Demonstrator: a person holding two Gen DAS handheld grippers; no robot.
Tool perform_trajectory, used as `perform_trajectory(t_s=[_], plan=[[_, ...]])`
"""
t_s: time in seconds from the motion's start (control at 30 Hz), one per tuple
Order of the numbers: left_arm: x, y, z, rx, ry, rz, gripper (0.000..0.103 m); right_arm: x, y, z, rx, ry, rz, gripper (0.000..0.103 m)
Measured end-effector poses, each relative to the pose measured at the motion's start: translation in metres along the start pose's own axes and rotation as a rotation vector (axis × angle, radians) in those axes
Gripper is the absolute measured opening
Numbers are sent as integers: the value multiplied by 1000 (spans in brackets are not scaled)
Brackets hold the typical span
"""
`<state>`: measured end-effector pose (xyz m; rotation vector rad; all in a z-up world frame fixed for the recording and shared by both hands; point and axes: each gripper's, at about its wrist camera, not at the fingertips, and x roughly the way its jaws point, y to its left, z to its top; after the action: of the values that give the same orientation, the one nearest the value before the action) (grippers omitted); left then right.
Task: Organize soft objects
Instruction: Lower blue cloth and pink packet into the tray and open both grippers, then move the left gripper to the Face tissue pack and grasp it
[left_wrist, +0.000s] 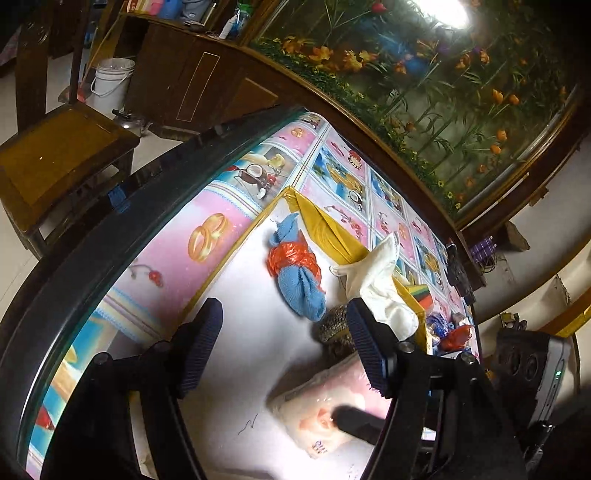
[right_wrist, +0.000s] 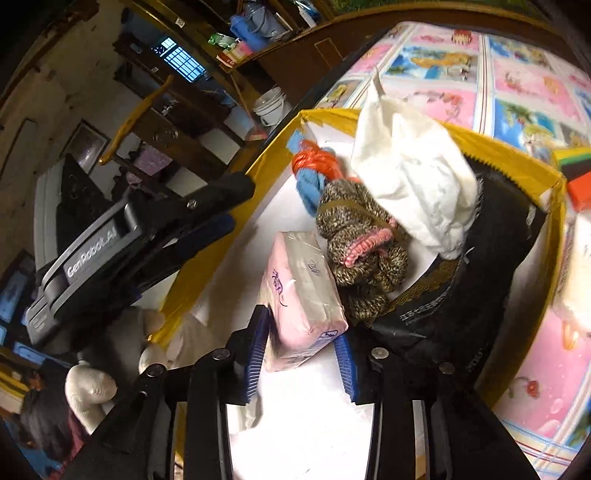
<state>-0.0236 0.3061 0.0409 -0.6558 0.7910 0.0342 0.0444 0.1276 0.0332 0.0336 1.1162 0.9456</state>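
Ok, quick notes:
box: white-floored box w/ yellow rim (right_wrist: 236, 173) on the bench (left_wrist: 207, 236), holds all the soft stuff.
pink pack: tissue pack (right_wrist: 306, 295) lies flat on box floor, touching the knit bundle (right_wrist: 362, 251).
R tongs (right_wrist: 301, 363): part spread, astride the pack's near end; can't tell if pads press it, prob. letting go.
L tongs (left_wrist: 284, 347): spread, empty, over box floor near blue towel roll (left_wrist: 299, 280).
white cloth (right_wrist: 406, 184): draped over box's far rim.
tip: spread R wider before backing out, pull straight so pack stays put; keep L clear of the knit bundle.
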Motion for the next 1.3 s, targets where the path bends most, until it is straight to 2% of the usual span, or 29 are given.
perform_trajectory(t_s=[0.1,0.17,0.27,0.33,0.43,0.53,0.6,0.63,0.8,0.83,0.87,0.93,0.97,1.03,1.07,1.1,1.17,1.2,1.23,1.3], plan=[[-5,-2,-11,30,-33,24,69,-6,7,3,-16,-20,7,46],[-11,-1,-15,24,-49,23,69,-7,12,2,-9,-33,42,58],[-18,6,-12,-53,-45,-7,69,1,13,9,26,-26,107,60],[-35,13,-9,-115,-79,-33,69,6,9,21,52,-37,127,60],[-69,10,-7,-110,-159,-28,69,14,13,32,48,-92,118,60],[-102,2,-10,-70,-214,-17,72,-8,13,30,9,-175,93,60],[-118,-8,-13,-28,-245,-6,74,-36,15,20,-42,-232,46,65],[-124,-12,-15,-12,-257,-7,74,-53,21,6,-69,-260,14,70],[-137,-54,-37,112,-290,-18,74,-134,25,-52,-153,-428,-207,80],[-140,-67,-43,156,-307,-9,74,-148,30,-62,-157,-472,-259,85],[-147,-84,-53,221,-342,10,74,-168,28,-78,-159,-532,-326,94],[-163,-113,-72,336,-440,48,74,-201,26,-110,-158,-632,-449,103],[-173,-129,-84,401,-509,54,75,-213,23,-124,-158,-668,-503,103],[-186,-149,-102,479,-606,35,103,-235,9,-151,-144,-708,-610,103],[-186,-154,-106,495,-608,2,103,-244,-1,-163,-125,-718,-652,102],[-177,-158,-105,496,-545,-39,103,-252,-9,-176,-102,-725,-676,102],[-138,-164,-97,463,-287,-130,103,-261,-33,-193,-15,-717,-694,102],[-115,-163,-97,427,-170,-150,103,-263,-41,-200,36,-708,-683,102],[-98,-162,-100,403,-102,-143,103,-265,-52,-205,94,-701,-657,102],[-78,-164,-108,404,-48,-112,103,-265,-79,-211,218,-687,-570,102]])
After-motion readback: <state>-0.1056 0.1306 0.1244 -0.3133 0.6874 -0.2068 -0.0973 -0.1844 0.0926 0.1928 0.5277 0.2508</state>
